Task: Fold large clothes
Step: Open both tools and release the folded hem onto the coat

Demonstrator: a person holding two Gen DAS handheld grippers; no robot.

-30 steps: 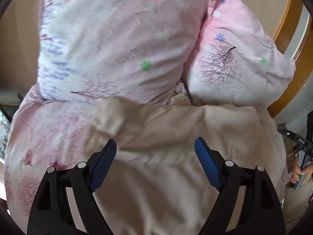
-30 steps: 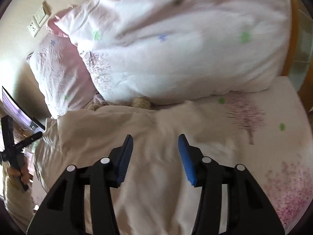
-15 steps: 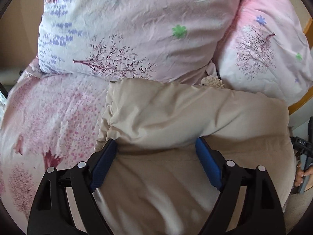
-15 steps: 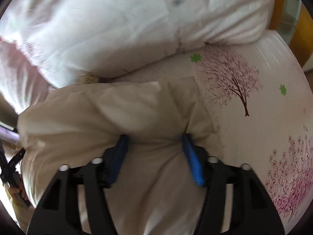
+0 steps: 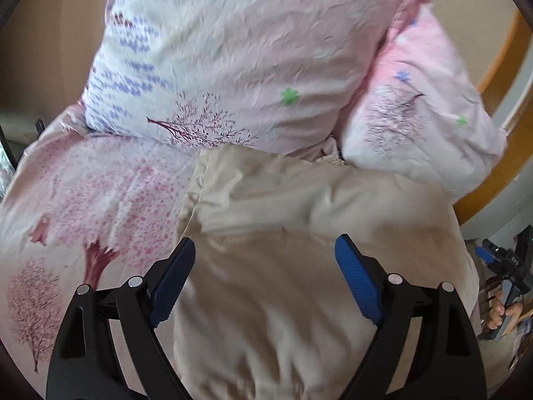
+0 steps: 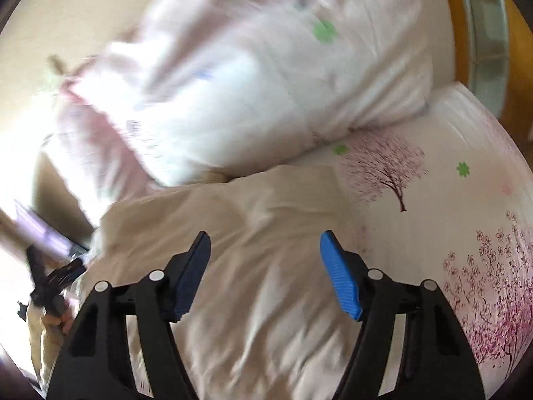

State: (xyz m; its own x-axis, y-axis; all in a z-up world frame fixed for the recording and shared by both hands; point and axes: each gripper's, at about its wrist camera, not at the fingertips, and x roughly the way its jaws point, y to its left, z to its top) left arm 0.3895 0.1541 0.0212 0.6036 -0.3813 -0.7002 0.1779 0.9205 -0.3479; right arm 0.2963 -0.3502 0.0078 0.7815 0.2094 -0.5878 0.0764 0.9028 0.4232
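A large beige garment (image 5: 299, 200) lies on the bed below the pillows, its far part folded back over itself into a thick band. My left gripper (image 5: 265, 241) hovers open just short of that band, with cloth beneath and nothing pinched. In the right wrist view the same garment (image 6: 233, 206) fills the middle, blurred by motion. My right gripper (image 6: 265, 236) stands above it with wide jaws that are closing; the pads press on nothing. The right gripper (image 5: 503, 276) also shows at the left view's right edge, in a hand.
Two floral pillows (image 5: 233, 66) (image 5: 416, 116) lean at the head of the bed, right behind the garment. A pink blossom-print sheet (image 6: 449, 216) covers the mattress on both sides. A wooden frame (image 5: 493, 76) stands far right.
The garment's far part has been folded over toward me. Both grippers have drawn back from the fold's edge, and the right jaws stand wider than a second ago.
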